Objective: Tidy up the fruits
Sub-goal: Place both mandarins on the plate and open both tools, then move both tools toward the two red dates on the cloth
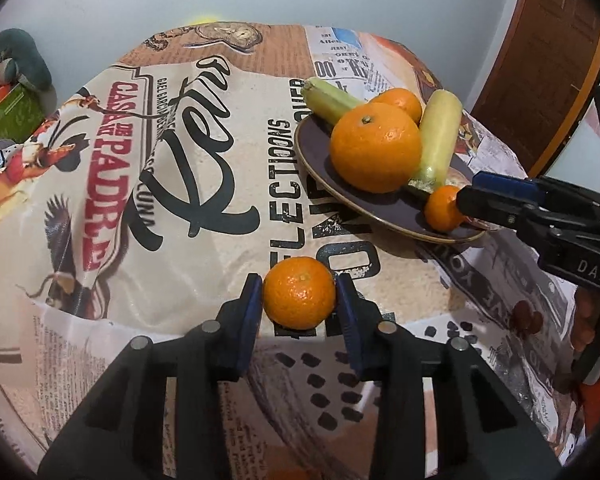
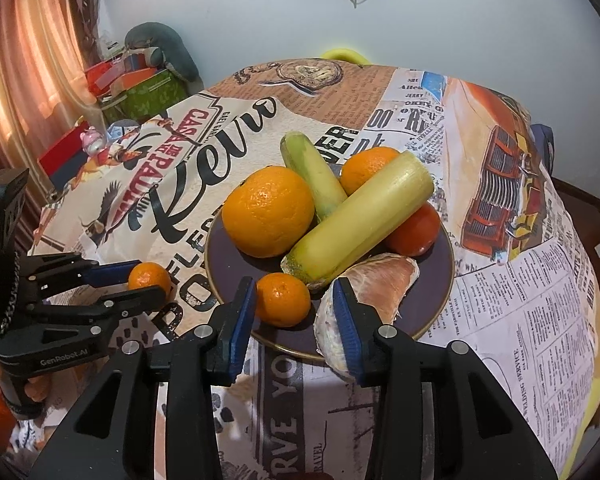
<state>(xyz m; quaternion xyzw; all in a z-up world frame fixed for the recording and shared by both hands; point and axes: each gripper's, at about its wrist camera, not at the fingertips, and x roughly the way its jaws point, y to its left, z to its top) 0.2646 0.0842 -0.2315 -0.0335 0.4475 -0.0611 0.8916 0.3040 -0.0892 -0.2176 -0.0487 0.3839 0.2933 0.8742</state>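
A dark plate (image 2: 228,276) (image 1: 320,160) holds a big orange (image 2: 268,211) (image 1: 375,147), two yellow-green marrows (image 2: 360,220), a second orange (image 2: 364,168), a red-orange fruit (image 2: 418,232), a peeled pomelo wedge (image 2: 384,284) and a small mandarin (image 2: 283,299) (image 1: 444,208). My left gripper (image 1: 299,300) (image 2: 140,280) is shut on another small mandarin (image 1: 299,298) (image 2: 149,277) over the tablecloth, left of the plate. My right gripper (image 2: 294,312) (image 1: 466,200) is open, its fingers either side of the mandarin on the plate's near rim.
The round table wears a printed newspaper-style cloth (image 1: 180,160) (image 2: 520,300). Boxes and a grey cushion (image 2: 156,52) stand beyond the far left edge. A wooden door (image 1: 548,80) is at the right. A white wall is behind.
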